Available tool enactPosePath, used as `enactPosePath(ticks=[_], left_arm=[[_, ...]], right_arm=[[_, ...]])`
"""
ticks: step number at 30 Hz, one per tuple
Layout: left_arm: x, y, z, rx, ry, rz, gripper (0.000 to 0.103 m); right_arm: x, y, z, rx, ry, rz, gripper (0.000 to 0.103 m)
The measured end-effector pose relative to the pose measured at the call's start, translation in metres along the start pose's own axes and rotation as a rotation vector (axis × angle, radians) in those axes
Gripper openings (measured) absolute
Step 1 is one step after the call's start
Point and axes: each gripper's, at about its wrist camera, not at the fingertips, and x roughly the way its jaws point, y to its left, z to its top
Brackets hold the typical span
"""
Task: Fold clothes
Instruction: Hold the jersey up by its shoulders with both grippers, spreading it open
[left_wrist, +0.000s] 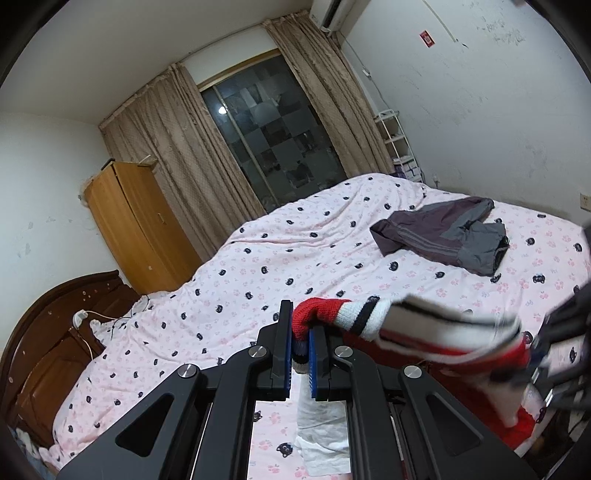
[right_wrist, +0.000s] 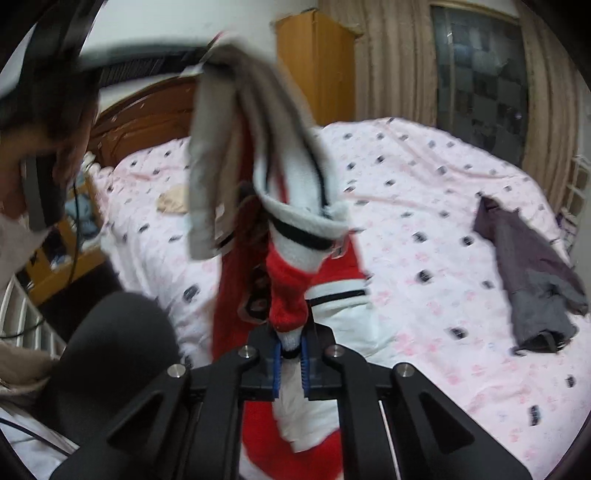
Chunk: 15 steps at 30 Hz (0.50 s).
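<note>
Left wrist view: left gripper (left_wrist: 301, 354), jaws clamped on the red cuff of the sweater (left_wrist: 406, 325). Knit is red/white w/ black stripes, stretched across to the right gripper (left_wrist: 546, 354), held above the bed (left_wrist: 258, 258). Grey shorts (left_wrist: 447, 236) lie well apart.

Right wrist view: right gripper (right_wrist: 290, 354), jaws pinched on a red/white knit end; rest hangs in loose folds.

Judgement: soft, light-ish, stretchy, no stiffness, so it'll sag. Best grip at cuffs, hem or shoulder seams, not mid-panel.
</note>
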Motion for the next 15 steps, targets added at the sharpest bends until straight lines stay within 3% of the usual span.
enactPosePath(ticks=[6,15], left_arm=[[-0.008,0.009,0.004,-0.015,-0.036,-0.006,0.006],[-0.042,0.023,0.022,-0.009,-0.163,-0.042,0.006]], right_arm=[[-0.038,-0.028,0.028,0.000,-0.076,-0.087,0.008],[-0.097,-0.058,0.071,0.013,-0.215,-0.112,0.008]])
